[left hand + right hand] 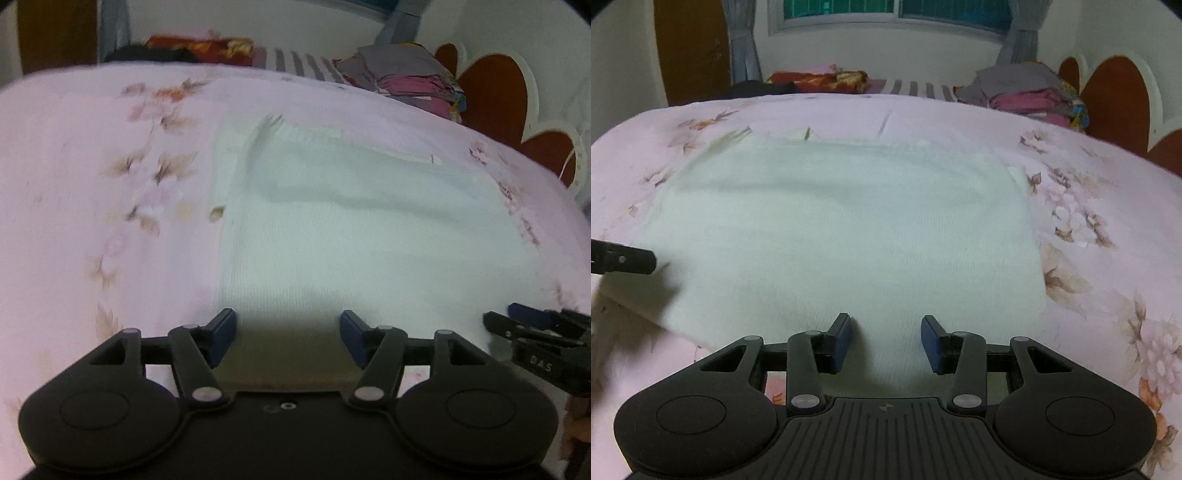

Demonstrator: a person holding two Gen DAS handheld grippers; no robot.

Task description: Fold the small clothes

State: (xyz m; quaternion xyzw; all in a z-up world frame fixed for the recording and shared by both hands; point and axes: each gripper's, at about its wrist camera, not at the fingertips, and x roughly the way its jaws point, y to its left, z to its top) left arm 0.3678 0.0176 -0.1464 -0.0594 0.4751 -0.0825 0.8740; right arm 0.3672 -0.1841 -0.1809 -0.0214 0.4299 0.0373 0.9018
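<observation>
1. Lying flat on the bed is the white knit garment, spread over the pink floral bedsheet. It looks already doubled into a rough rectangle, with a folded-over edge along the far side, so my guess is one fold is done and the next is being set up.
2. Both tools sit at the near edge of it, which makes sense if the plan is to pick that edge up and carry it away from the person.
3. The left gripper has its blue pads standing fairly wide over the near left corner of the cloth. Nothing is pinched between them.
4. The right gripper has its jaws narrower but still parted. White fabric shows in the gap, yet the pads aren't pressing on it, so no grip here either.
5. Each tool's tip peeks into the other's view, so they're close together, side by side.
6. Further back, a stack of folded clothes sits by the headboard, probably where finished pieces go. A red patterned bundle lies near the window wall.
</observation>
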